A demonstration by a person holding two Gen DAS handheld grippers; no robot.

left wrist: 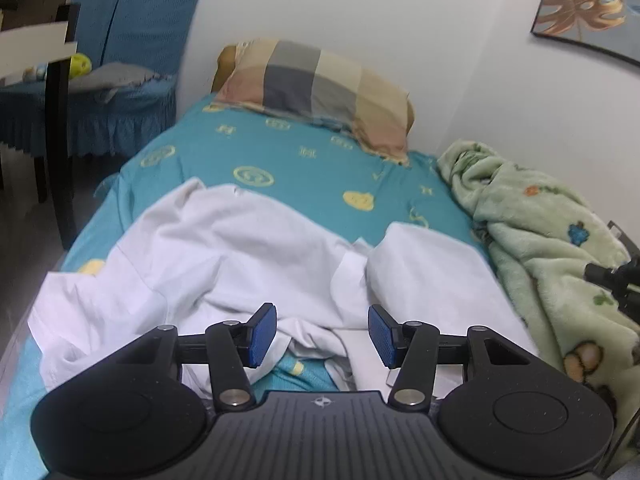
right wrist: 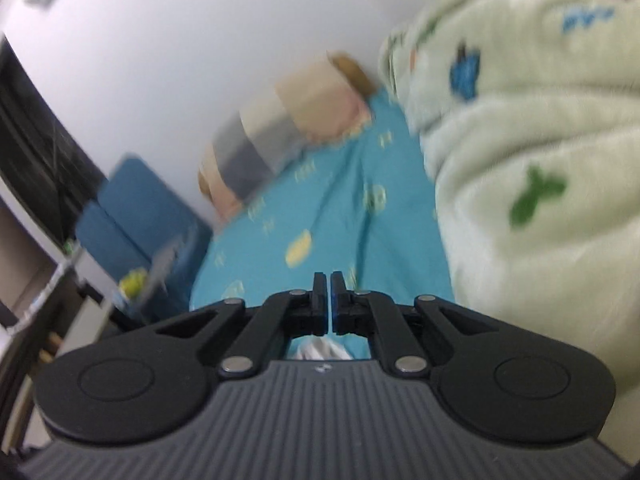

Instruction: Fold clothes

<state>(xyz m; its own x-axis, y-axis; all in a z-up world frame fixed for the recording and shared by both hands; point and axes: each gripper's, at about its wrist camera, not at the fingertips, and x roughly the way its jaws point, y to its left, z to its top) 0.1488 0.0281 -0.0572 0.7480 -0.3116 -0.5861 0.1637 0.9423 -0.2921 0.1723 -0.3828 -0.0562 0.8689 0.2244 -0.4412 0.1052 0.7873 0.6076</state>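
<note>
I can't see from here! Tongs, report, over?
Left tongs open over white garment, rumpled on bed. Right tongs shut. Green blanket heaped beside it.

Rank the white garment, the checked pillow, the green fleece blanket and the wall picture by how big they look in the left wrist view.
1. White garment, largest, though nearest the camera.
2. Green fleece blanket.
3. Checked pillow, farther off, so possibly understated.
4. Wall picture, smallest and cut off by the frame.

Green blanket [left wrist: 552, 240] crowding bed's right
</note>
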